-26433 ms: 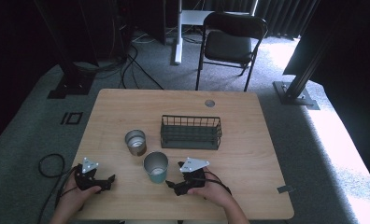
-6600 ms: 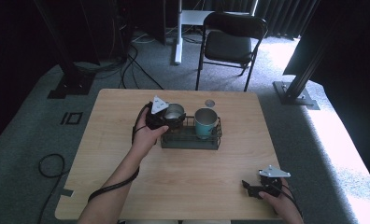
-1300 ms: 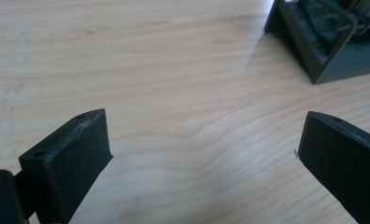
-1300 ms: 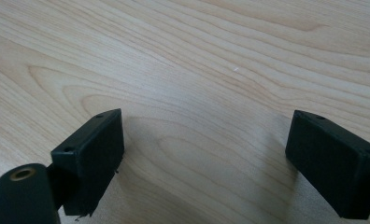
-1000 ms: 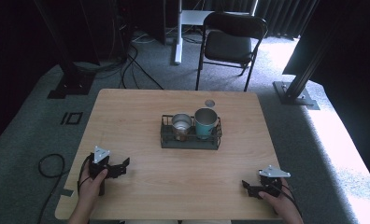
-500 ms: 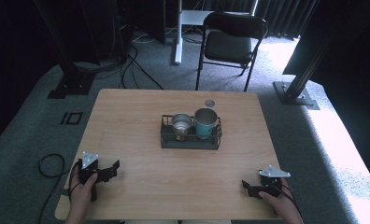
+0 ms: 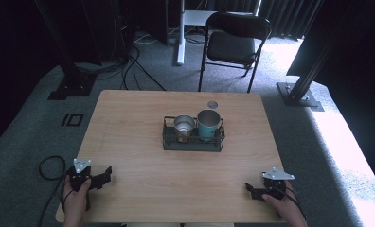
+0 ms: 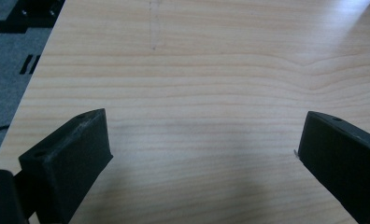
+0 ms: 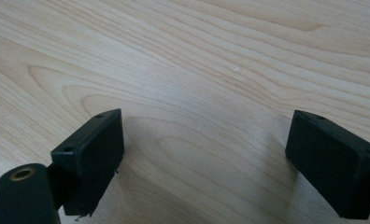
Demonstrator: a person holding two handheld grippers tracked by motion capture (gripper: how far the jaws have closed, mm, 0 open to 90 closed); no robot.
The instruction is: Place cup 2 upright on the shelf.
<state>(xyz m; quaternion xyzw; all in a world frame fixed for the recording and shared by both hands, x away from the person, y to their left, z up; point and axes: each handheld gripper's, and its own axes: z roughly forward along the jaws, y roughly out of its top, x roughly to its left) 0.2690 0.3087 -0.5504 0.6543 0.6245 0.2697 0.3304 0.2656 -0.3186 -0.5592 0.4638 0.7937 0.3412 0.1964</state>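
**A:** High view, stock by size. Item one: the counter [image 7: 143, 142], light wood, four-sided, with a small round grommet [image 7: 212, 104] near its far edge.

**B:** Item two?

**A:** Wire basket [image 7: 193, 146], dark, at the counter's middle, a little toward the far edge. Inside it stand two cups, both upright: a teal cup [image 7: 208, 124] at the right end and a metal cup [image 7: 183, 126] just beside it on the left, the two touching or nearly so.

**B:** And the tools?

**A:** Left gripper [image 7: 105, 176], held in the left hand [image 7: 75, 196] at the counter's near left corner. Jaws released, spread wide; in the left gripper view they have bare wood between them. Right gripper [image 7: 250, 189], held in the right hand [image 7: 282, 205] at the near right corner. Jaws likewise released, bare wood between them in the right gripper view.

**B:** Distance to the basket?

**A:** Both grippers are well apart from it, one at each near corner.
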